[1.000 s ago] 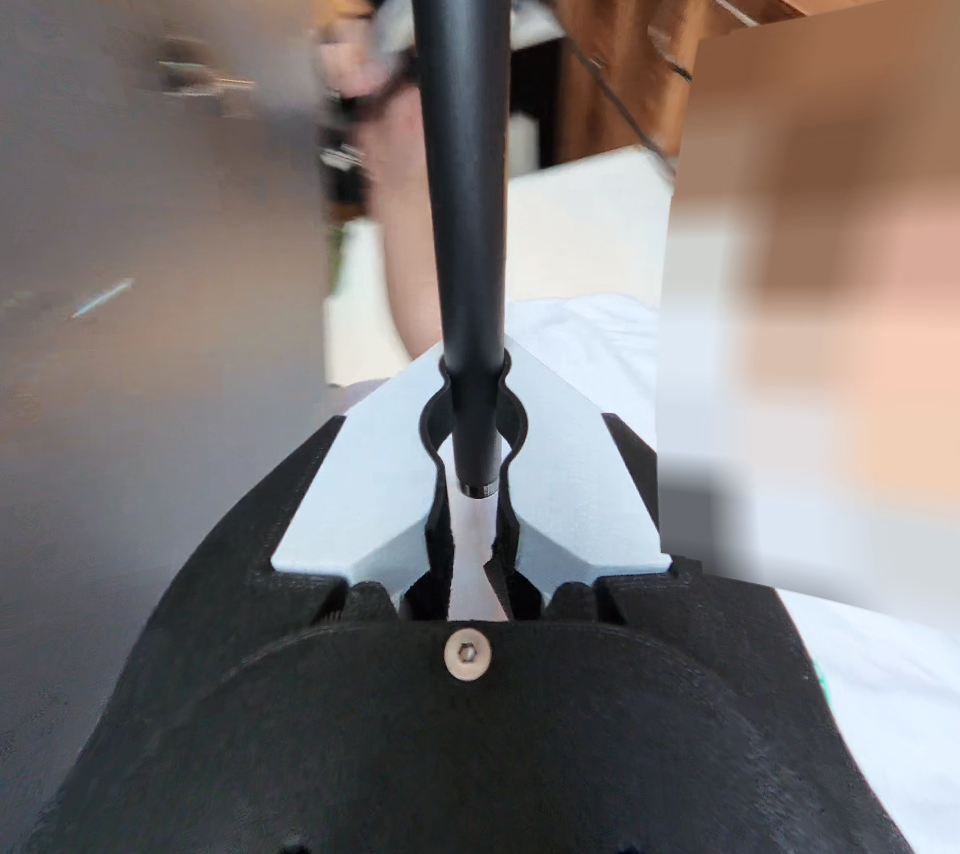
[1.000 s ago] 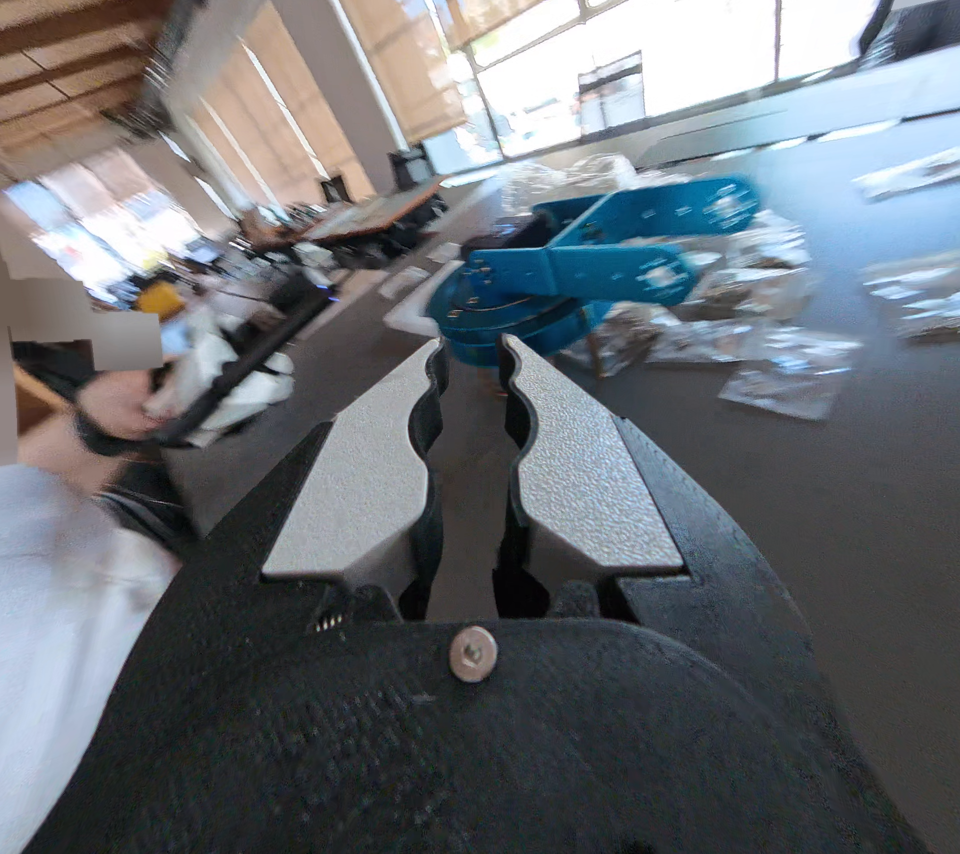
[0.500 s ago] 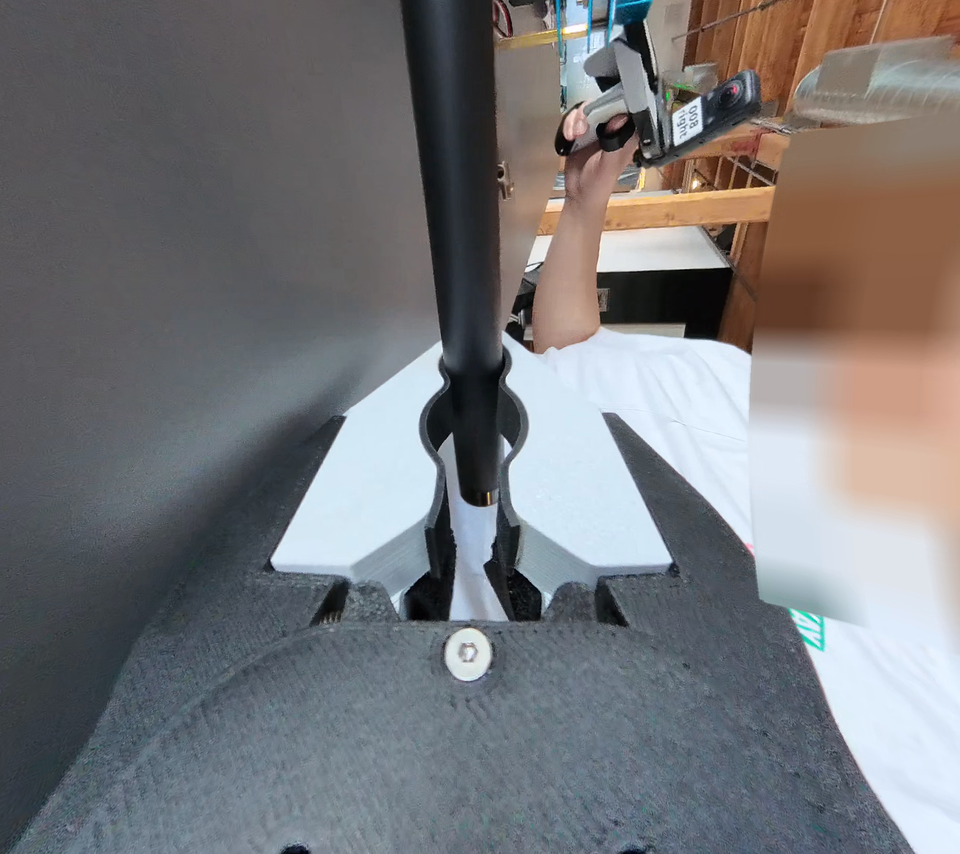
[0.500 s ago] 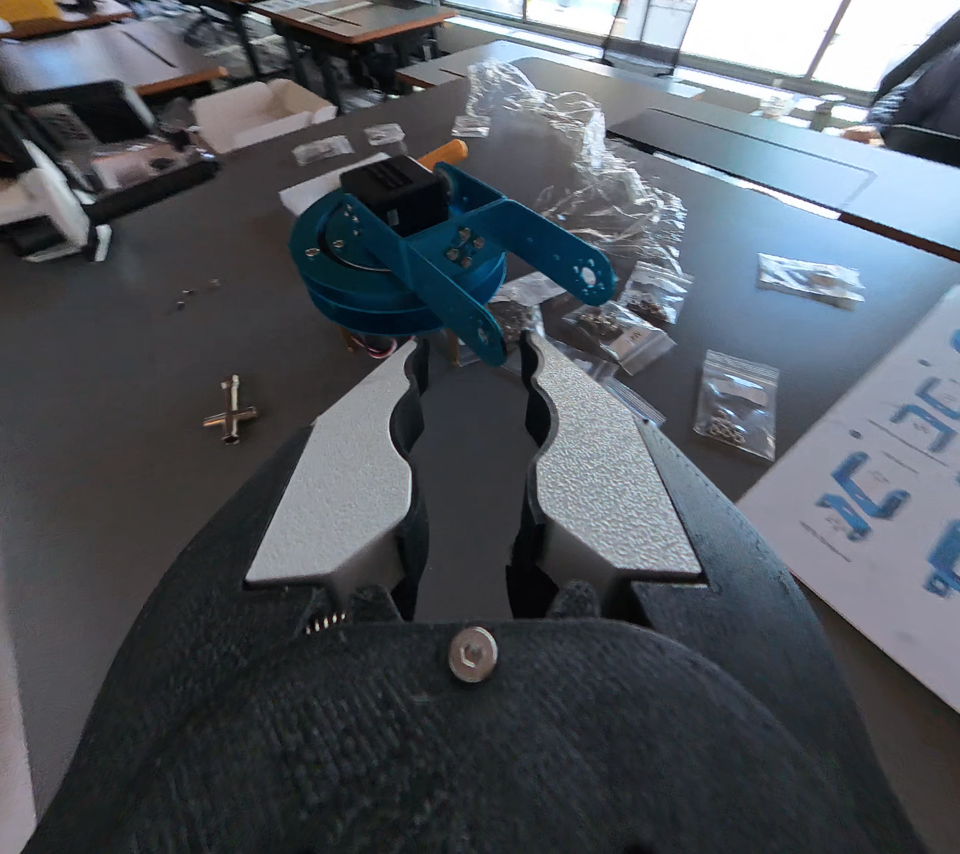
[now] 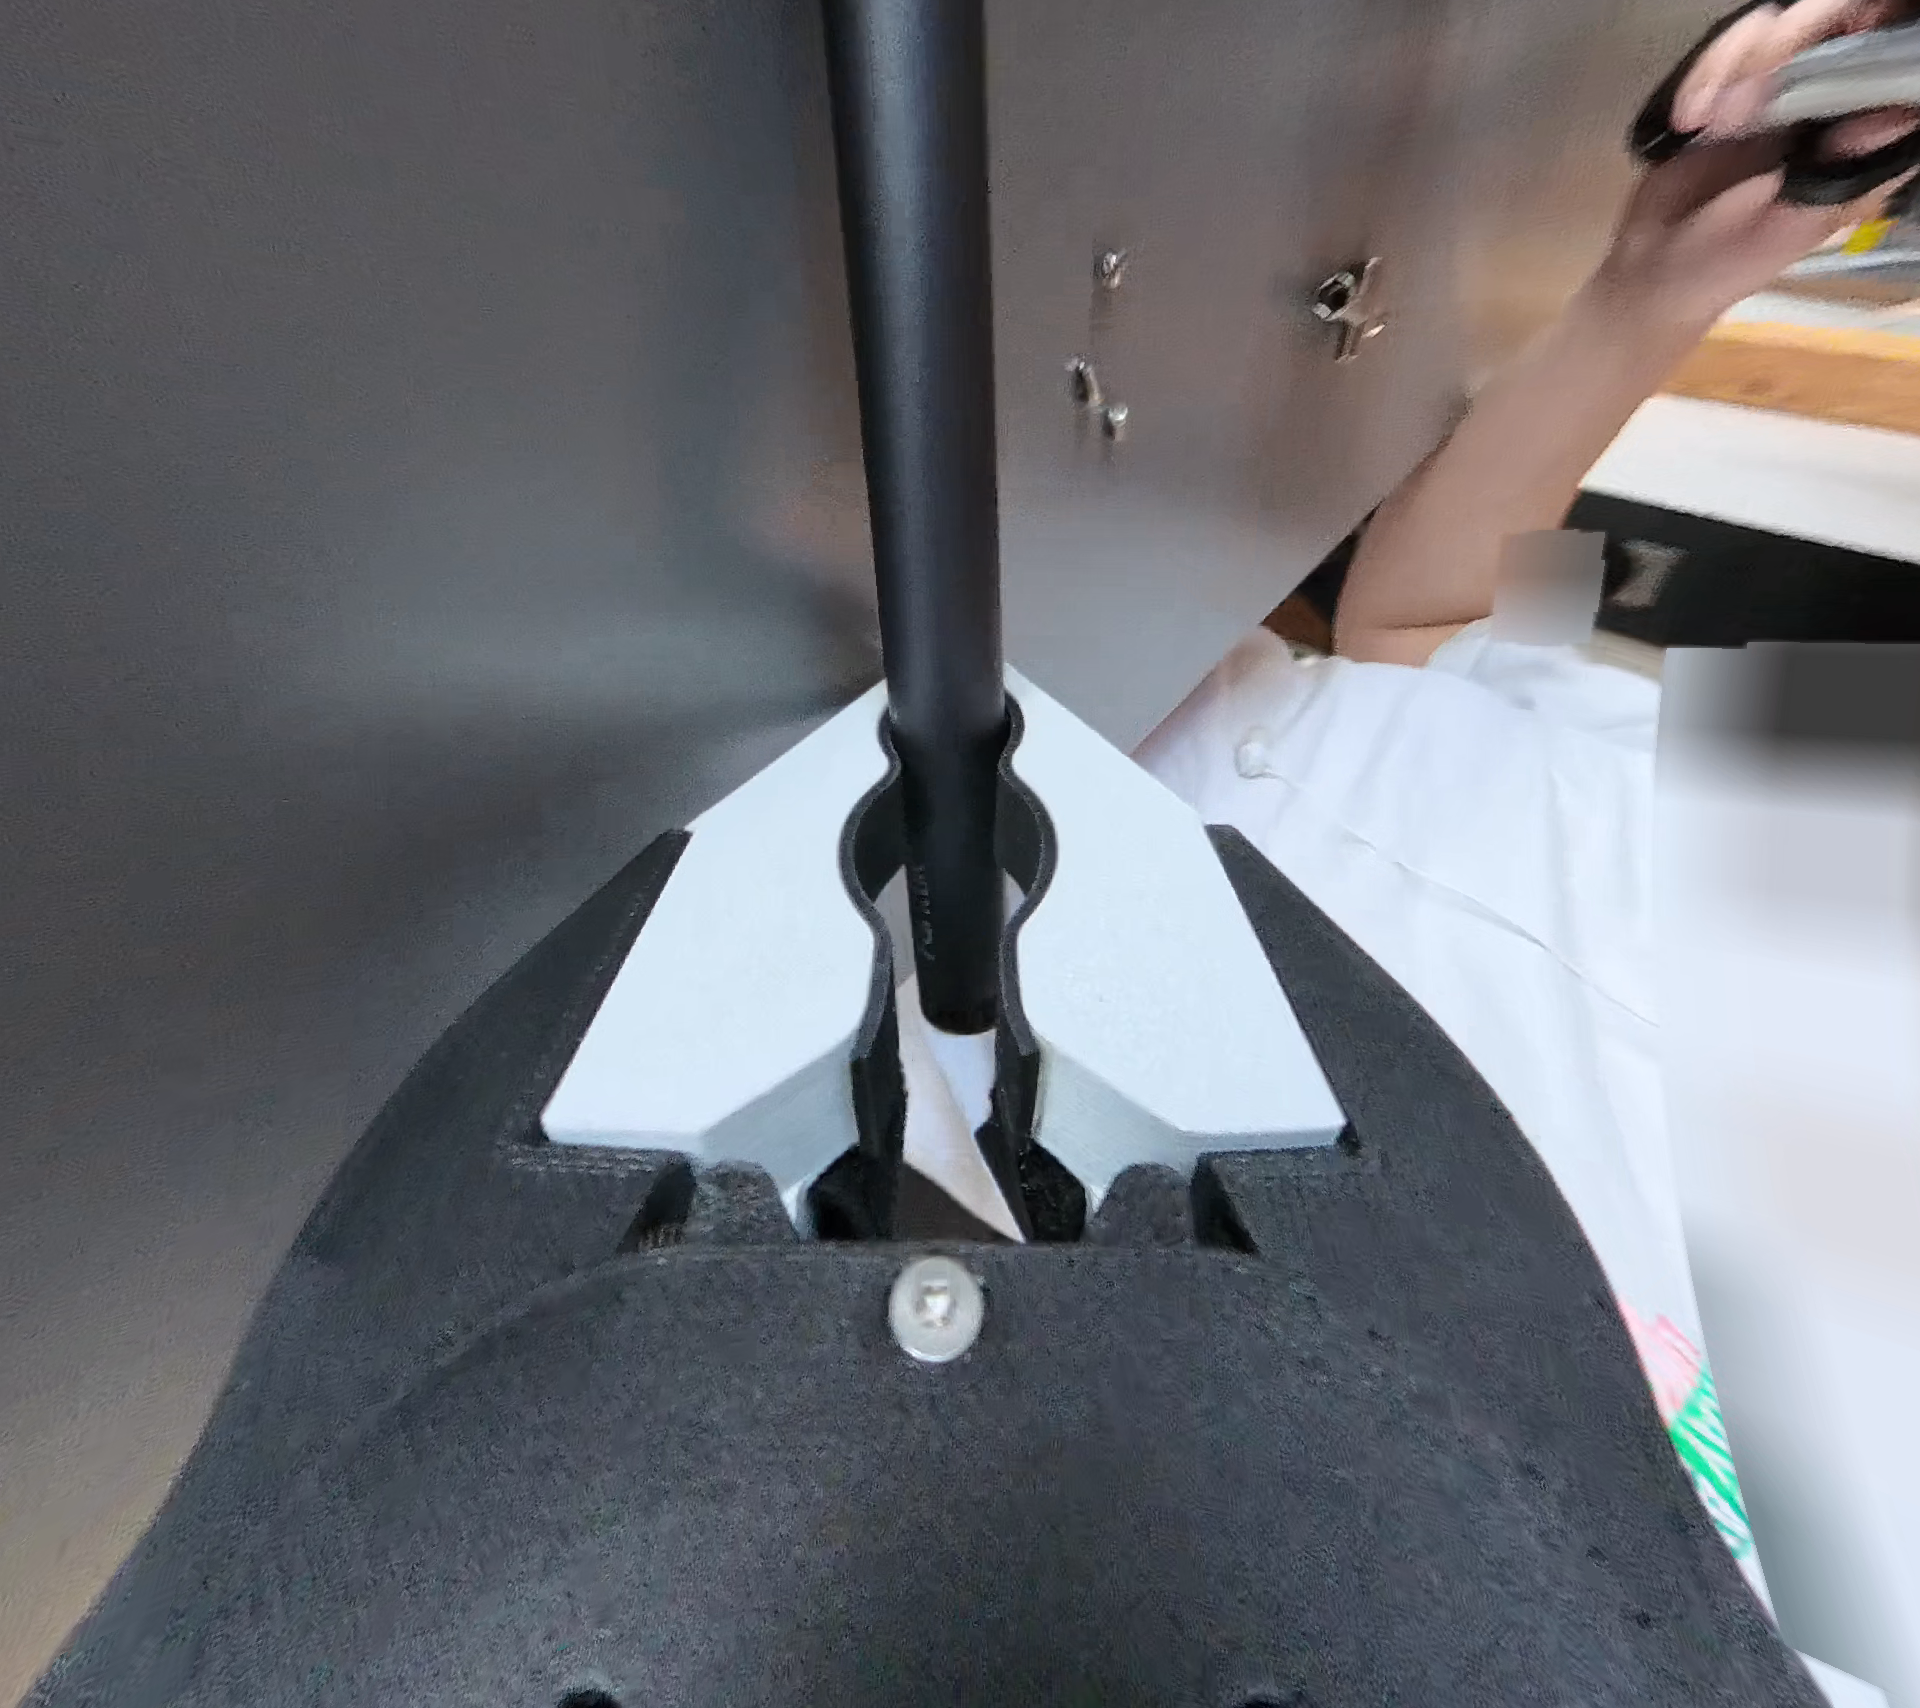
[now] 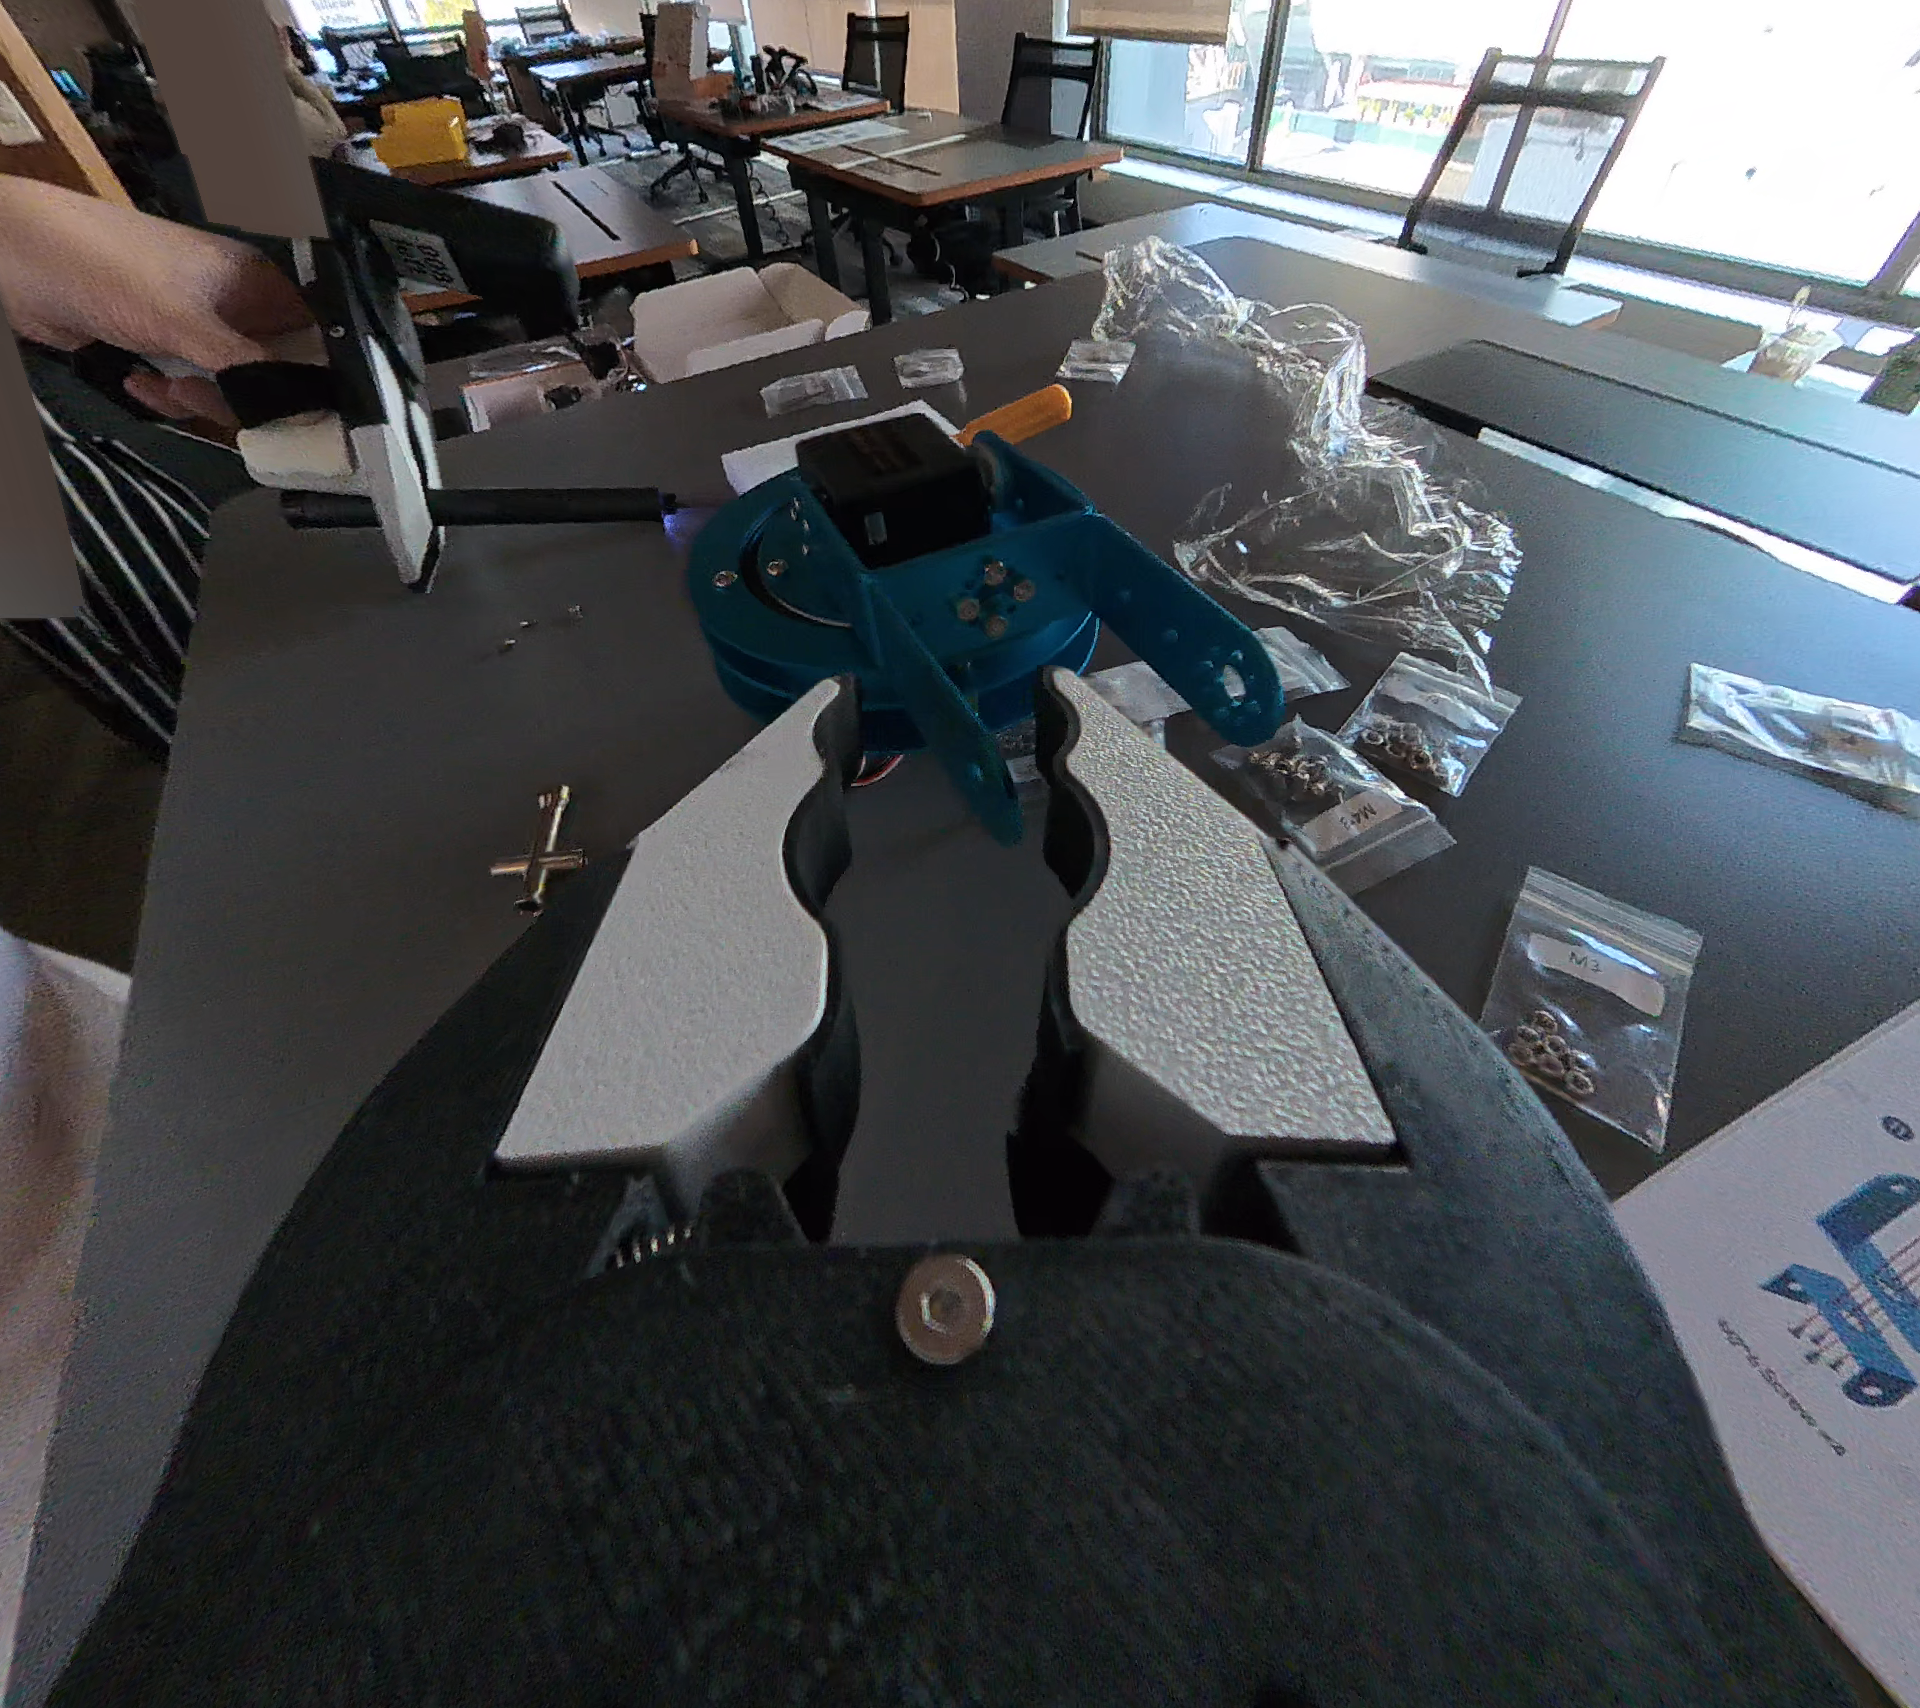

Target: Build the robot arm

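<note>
My left gripper [image 5: 948, 723] is shut on a black tool handle [image 5: 914, 256] that runs forward between its white fingers. In the right wrist view this gripper [image 6: 384, 411] sits at the left and holds the black tool [image 6: 551, 505] level, with its tip at the blue metal bracket assembly [image 6: 935, 609]. A black servo [image 6: 894, 484] sits on top of that assembly. My right gripper [image 6: 943, 692] is open and empty, just above the dark table [image 6: 343, 723]. Its fingertips are close to the near arm of the blue bracket.
A small cross wrench [image 6: 535, 858] and loose screws [image 6: 540, 624] lie on the left. Bags of hardware [image 6: 1590, 1004], crumpled clear plastic [image 6: 1309, 453], an orange-handled screwdriver [image 6: 1013, 411] and a printed sheet [image 6: 1787, 1346] lie to the right. A white box [image 6: 727, 318] stands at the back. Left tips to right tips: about 30 centimetres. My right gripper is the nearer one to the black servo [image 6: 894, 484]: about 9 centimetres, against 25 centimetres.
The right gripper has swung round, settled close over the blue assembly, and its jaws stand wider apart. The left gripper has turned towards the table, still holding the black tool.
</note>
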Available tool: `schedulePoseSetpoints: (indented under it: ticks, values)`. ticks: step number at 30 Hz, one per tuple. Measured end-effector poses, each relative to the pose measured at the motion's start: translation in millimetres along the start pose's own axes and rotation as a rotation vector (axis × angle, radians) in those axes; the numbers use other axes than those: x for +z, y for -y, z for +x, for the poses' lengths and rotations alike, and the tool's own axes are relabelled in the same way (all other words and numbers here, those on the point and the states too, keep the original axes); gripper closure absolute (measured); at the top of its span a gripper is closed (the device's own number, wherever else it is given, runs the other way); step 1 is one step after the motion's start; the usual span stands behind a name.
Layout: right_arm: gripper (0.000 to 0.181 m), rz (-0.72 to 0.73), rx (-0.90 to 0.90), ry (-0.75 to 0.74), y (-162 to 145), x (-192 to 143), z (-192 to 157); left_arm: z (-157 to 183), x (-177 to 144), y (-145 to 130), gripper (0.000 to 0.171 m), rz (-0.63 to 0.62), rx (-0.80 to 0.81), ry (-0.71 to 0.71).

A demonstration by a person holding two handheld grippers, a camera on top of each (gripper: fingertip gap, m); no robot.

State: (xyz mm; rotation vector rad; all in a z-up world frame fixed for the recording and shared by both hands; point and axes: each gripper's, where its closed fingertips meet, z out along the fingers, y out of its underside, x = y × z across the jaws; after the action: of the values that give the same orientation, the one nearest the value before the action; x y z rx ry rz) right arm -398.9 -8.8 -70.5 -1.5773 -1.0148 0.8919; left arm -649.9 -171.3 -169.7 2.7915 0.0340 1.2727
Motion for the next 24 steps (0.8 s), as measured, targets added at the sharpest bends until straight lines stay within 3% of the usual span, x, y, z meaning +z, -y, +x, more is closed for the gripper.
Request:
schedulePoseSetpoints:
  ticks: [4,8,11,15,18,22,24]
  values:
    - [0.151,-0.002,-0.032,-0.026,2,1,-1,1,0,-1,0.159,-0.019,0.09,0.081]
    - [0.155,-0.044,-0.062,-0.021,-4,5,-3,6,-11,11,0.137,0.055,0.179,0.112]
    - [0.158,-0.048,-0.068,-0.029,-4,5,-2,22,-21,24,0.148,0.15,0.276,0.078]
    - [0.164,-0.069,-0.096,0.043,-5,4,-3,71,-41,59,0.154,0.358,0.649,0.095]
    - [0.174,-0.082,-0.114,0.131,-5,4,-4,118,-27,91,0.142,0.447,0.98,0.065]
    - [0.178,-0.077,-0.105,0.237,-5,5,-8,167,7,127,0.134,0.369,1.192,-0.176]
    - [0.178,-0.067,-0.109,0.252,-4,5,-10,175,17,147,0.134,0.333,1.251,-0.208]
